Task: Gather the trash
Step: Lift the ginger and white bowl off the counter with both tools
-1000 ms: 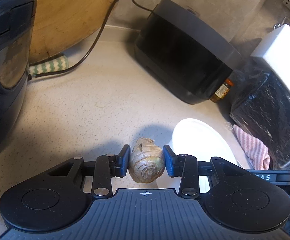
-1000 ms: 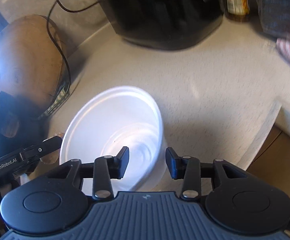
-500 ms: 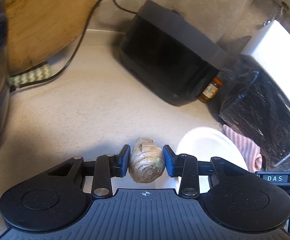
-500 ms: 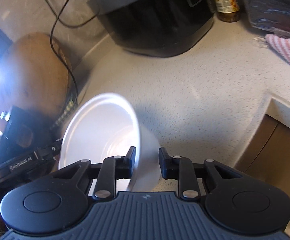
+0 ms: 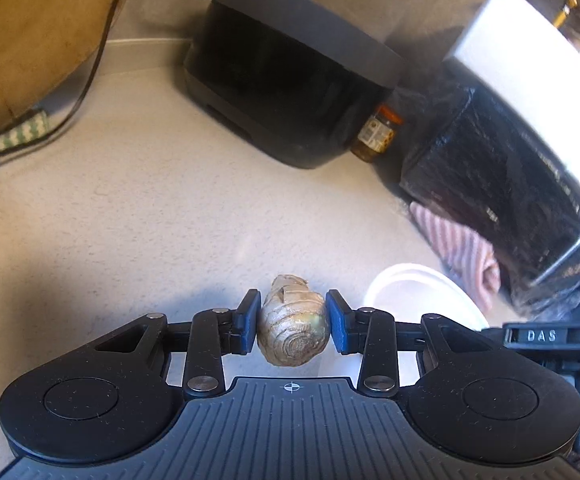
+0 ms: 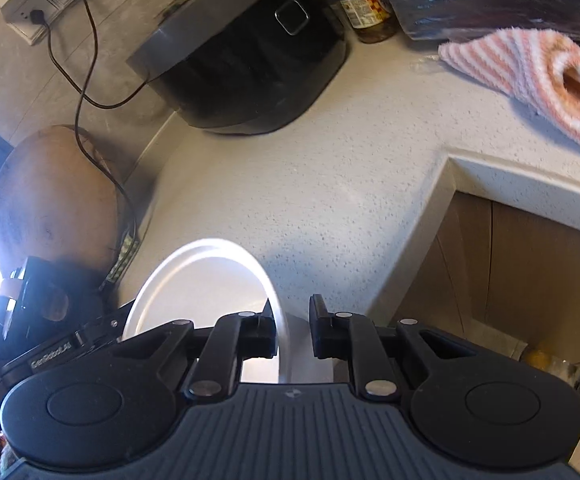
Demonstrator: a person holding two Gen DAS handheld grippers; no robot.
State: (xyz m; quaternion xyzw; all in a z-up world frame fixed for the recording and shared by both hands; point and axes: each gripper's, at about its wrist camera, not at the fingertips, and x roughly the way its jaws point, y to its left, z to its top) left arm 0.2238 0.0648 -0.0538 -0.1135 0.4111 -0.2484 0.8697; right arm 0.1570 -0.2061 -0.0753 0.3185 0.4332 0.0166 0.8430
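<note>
While the left gripper (image 5: 291, 322) is pinching the knobbly piece of ginger (image 5: 293, 330) between its blue fingers (image 5: 250, 320), I am carrying it clear above the desk (image 5: 150, 208), with the pads pressing on both sides of it. The right gripper (image 6: 291, 330) is clamping the rim of the white bowl (image 6: 194, 280); its fingers have just been closing, and the bowl's thin wall is sitting between them, tipped up on edge, not lying flat.

As I am judging it, the task is somewhere in the middle: one scrap is picked up and the bowl that I take for the collecting vessel is in hand, but the ginger is not yet inside it. In the left wrist view the bowl is showing just to the right of the ginger, near but apart. I am seeing no other loose scraps on the bare stretch of desk, though much is out of view.

For room, the open desk is lying on the far and left side. The black cooker (image 6: 250, 56) is standing at the far wall with the jar (image 6: 365, 4) beside it, and the striped cloth (image 6: 529, 76) is lying to the right. The desk edge (image 6: 441, 208) is dropping away near the right gripper, with a cabinet front below, so I am minding that corner.
</note>
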